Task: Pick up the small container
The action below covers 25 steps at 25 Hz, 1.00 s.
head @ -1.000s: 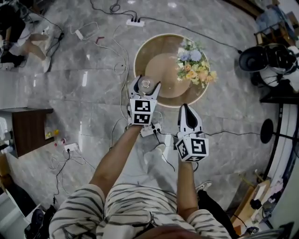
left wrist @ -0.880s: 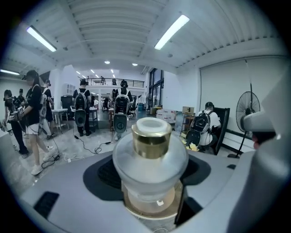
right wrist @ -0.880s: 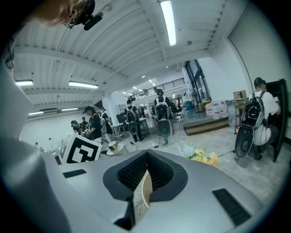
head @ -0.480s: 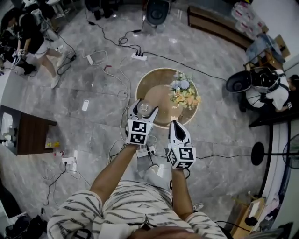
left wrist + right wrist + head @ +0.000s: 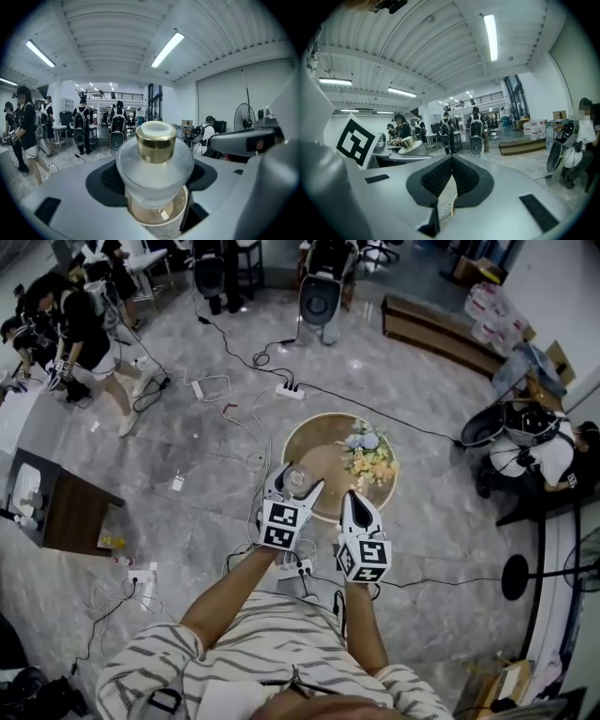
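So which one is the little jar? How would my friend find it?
Find the round wooden table with the flowers on it. Just over its near edge, the left tongs pinch a little frosted jar. Nothing else there has its shiny gold neck.

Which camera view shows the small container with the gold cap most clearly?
The left gripper view: the small container fills the centre, frosted body and gold cap plain. The head view shows only a tiny top; the right gripper view, a small gold glimpse.
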Motion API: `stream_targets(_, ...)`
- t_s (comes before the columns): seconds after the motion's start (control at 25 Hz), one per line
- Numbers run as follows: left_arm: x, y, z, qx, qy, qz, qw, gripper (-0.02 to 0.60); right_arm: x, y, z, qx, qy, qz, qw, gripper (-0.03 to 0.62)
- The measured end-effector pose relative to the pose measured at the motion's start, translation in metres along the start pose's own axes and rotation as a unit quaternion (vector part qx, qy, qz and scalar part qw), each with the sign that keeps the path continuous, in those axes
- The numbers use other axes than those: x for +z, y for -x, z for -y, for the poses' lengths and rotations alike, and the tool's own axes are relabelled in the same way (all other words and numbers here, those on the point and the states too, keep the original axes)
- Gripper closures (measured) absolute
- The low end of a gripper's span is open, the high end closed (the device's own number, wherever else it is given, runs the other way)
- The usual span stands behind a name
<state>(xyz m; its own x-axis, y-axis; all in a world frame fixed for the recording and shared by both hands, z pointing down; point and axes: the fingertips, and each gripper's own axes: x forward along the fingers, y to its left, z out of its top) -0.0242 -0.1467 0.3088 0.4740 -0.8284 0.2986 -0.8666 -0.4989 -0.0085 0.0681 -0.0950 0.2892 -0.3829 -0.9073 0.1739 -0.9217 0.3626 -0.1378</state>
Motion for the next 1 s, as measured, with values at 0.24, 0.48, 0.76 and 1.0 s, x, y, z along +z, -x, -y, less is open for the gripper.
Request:
stream_targets(0.24, 0.027, 0.021, 0.008, 0.000, -0.005, 0.027, 0.9996, 0.247, 0.030, 0.005, -0.001, 0.008, 0.009, 0.028, 1.000, 0.600)
stream_targets(0.48, 0.042, 0.033, 0.012, -0.003, -0.015, 0.044, 0.9989, 0.247, 0.043, 0.014, 0.000, 0.012, 0.023, 0.040, 0.999, 0.600)
stream_targets(0.76, 0.051, 0.046, 0.021, 0.003, -0.013, 0.060, 0.9981, 0.247, 0.053, 0.019, 0.004, 0.015, 0.024, 0.050, 0.998, 0.600)
stream_targets(1.0, 0.052, 0.056, 0.023, 0.010, -0.003, 0.067, 0.9977, 0.247, 0.055, 0.025, 0.000, 0.022, 0.031, 0.052, 0.998, 0.600)
